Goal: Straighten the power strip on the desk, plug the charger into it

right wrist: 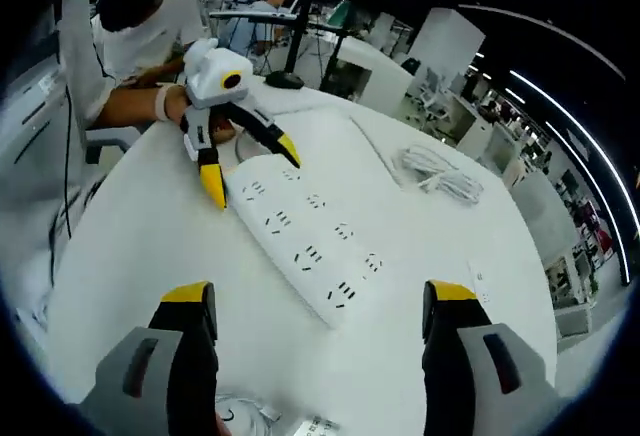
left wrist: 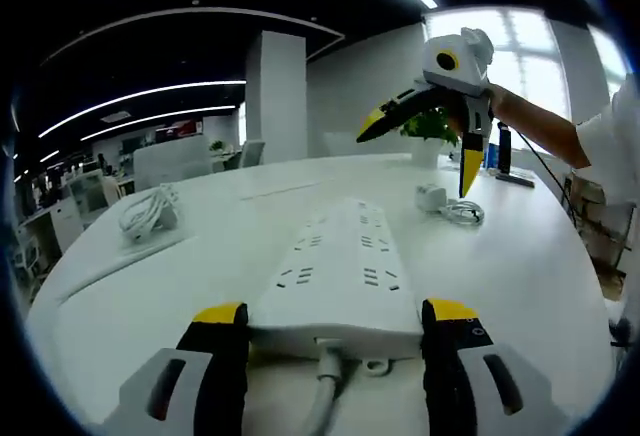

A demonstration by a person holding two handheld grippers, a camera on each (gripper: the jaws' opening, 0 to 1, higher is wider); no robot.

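Straightening: left gripper (left wrist: 335,328) open, jaws astride power strip (left wrist: 340,268) cord end; clamp, then swing gently.
Right gripper (right wrist: 312,308): open, empty, hovering above the strip's far end.

Each gripper is a white moulded body that narrows into two long black jaws tipped in bright yellow. In the left gripper view, the left gripper (left wrist: 335,331) shows grey-white jaw bases, each with a dark oblong slot, then black fingers (left wrist: 222,356) capped with yellow pads. The right gripper (left wrist: 440,141) has a rounded white head with a yellow-ringed dark circle on its side. In the right gripper view, the right gripper (right wrist: 318,321) has the same grey slotted bases and yellow-capped black jaws, and the left gripper (right wrist: 250,171) shows the same white head. The person (right wrist: 140,26) wears a white short-sleeved top and a pale wristband (right wrist: 160,103).
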